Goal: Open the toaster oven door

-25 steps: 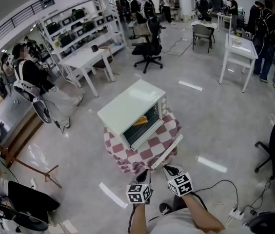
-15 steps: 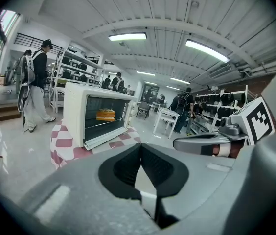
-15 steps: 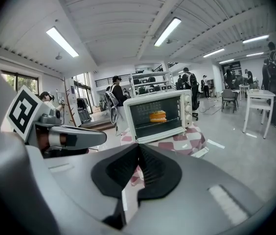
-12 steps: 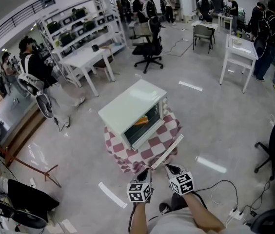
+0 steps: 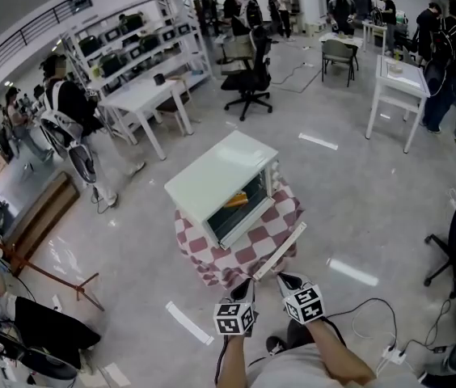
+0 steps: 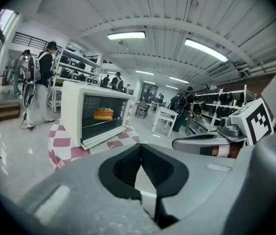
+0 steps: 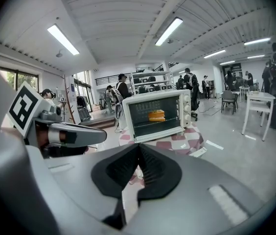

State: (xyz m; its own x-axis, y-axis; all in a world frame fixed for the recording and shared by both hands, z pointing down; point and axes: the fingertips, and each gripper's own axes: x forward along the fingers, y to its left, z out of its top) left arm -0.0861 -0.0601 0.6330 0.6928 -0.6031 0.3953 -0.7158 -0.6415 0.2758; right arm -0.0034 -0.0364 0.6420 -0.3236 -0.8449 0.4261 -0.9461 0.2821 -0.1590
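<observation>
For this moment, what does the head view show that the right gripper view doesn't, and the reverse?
Only the head view: the toaster oven's flat top and the right tool's own marker cube. Only the right gripper view: ceiling lights, the oven's knobs, and the right tool's jaws closed together with nothing between them. Both: the oven, door shut, on the checkered cloth, orange food inside it, and the left tool beside the right.

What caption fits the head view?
Left tongs and right tongs, shut, short of closed white boxy toaster oven on red-checked tablecloth.
</observation>
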